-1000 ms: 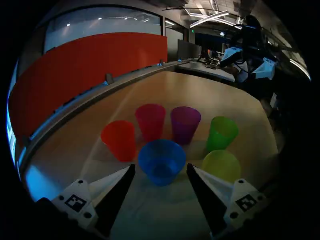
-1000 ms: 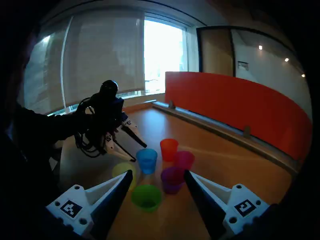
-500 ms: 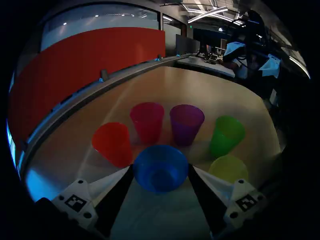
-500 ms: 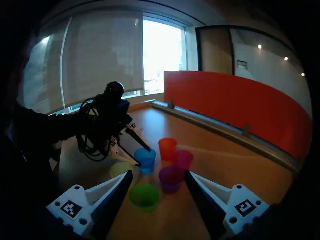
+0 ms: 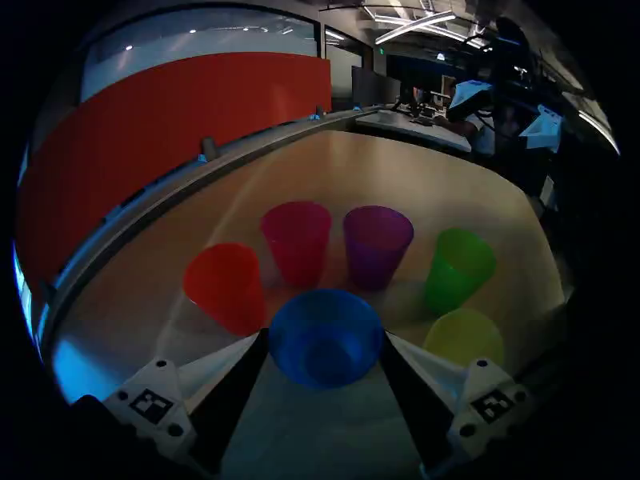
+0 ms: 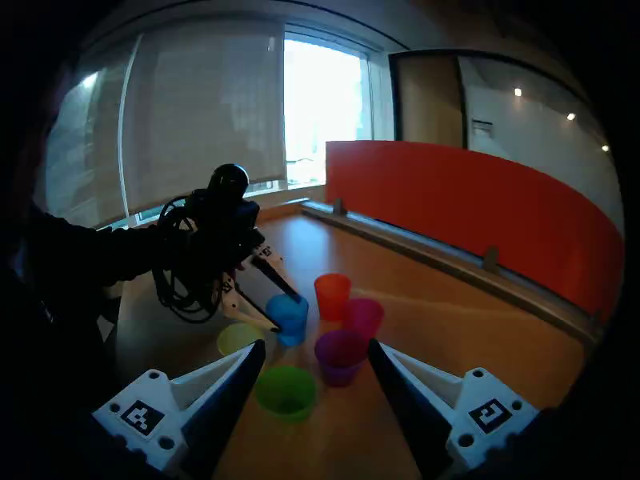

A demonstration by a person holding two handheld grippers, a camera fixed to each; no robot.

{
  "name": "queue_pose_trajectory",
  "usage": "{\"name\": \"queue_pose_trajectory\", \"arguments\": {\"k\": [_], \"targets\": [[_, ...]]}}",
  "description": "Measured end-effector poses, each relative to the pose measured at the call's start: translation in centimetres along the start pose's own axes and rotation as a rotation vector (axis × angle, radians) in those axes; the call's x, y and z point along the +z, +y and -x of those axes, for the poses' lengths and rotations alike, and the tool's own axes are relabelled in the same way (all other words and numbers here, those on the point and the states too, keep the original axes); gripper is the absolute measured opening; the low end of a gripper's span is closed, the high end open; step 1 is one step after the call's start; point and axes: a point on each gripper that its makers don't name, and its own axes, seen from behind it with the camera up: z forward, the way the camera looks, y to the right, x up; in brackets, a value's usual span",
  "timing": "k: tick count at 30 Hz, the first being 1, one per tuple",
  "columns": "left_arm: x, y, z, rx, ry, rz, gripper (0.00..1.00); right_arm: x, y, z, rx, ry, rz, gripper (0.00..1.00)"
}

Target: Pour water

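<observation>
Six plastic cups stand close together on a wooden table [image 5: 360,172]. The blue cup [image 5: 324,336] sits right between the fingers of my left gripper [image 5: 323,346], which is open; both fingertips lie beside the cup's walls. Behind it are an orange cup [image 5: 226,284], a pink cup [image 5: 296,240], a purple cup [image 5: 376,244], a green cup [image 5: 458,268] and a yellow cup [image 5: 464,340]. In the right gripper view my right gripper [image 6: 314,346] hangs open and holds nothing, above the green cup [image 6: 286,392] and purple cup [image 6: 339,356]. Farther off, the left gripper [image 6: 286,314] straddles the blue cup [image 6: 288,316].
A red partition [image 5: 160,136] with a rail runs along the table's far edge. The person's dark sleeve [image 6: 88,256] reaches in from the left behind the left gripper. Bare tabletop [image 6: 480,344] lies to the right of the cups. Bright windows [image 6: 320,112] are behind.
My left gripper has moved forward, so the blue cup went from in front of the fingertips to between them. The right gripper has barely moved.
</observation>
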Motion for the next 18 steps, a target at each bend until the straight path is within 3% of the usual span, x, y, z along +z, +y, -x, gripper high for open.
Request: {"name": "queue_pose_trajectory", "arguments": {"k": [6,18], "targets": [[0.22,0.23,0.19,-0.005,-0.005,0.009,0.89,-0.03,-0.16,-0.03,-0.002,-0.001,0.000,0.99],[0.17,0.35,0.06,0.002,0.008,-0.008,0.87,-0.10,-0.12,0.23,0.006,-0.003,0.000,0.99]]}}
